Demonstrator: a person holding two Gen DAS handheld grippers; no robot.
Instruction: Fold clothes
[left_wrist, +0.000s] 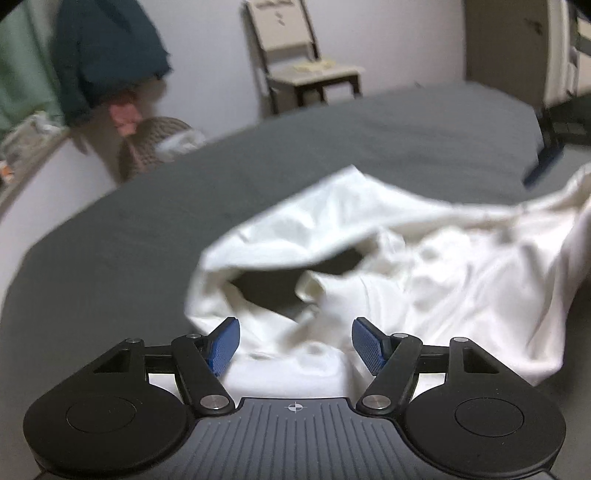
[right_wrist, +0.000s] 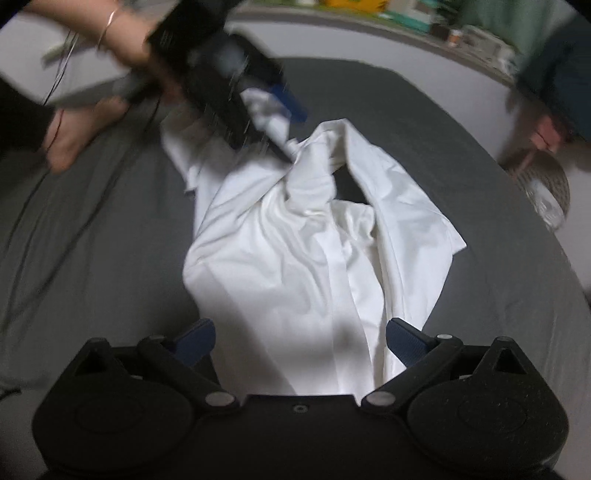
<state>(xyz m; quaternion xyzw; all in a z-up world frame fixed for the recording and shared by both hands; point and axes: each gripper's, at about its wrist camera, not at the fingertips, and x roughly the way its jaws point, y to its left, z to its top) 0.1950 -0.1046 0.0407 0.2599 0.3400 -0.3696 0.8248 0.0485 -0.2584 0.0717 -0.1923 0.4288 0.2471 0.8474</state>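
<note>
While the white garment (right_wrist: 295, 251) lies crumpled near the middle of the grey bed (right_wrist: 92, 229), your two grippers sit at opposite ends of it. Your left gripper (left_wrist: 295, 343) points down at one bunched end; its blue fingers (left_wrist: 225, 345) stand apart with cloth showing between them. In the right wrist view that same gripper (badly blurred) has a twisted bunch of the garment between its fingers, though you cannot tell whether the pads press on it. Your right gripper (right_wrist: 299, 347) has its fingers (right_wrist: 406, 343) spread wide over the near end of the garment, gripping nothing. Your left hand (right_wrist: 133, 40) wears a thin bracelet (right_wrist: 107, 22). Beyond the bed's far edge stand a light wooden chair (left_wrist: 295, 55) and a woven basket (left_wrist: 155, 144).
</note>
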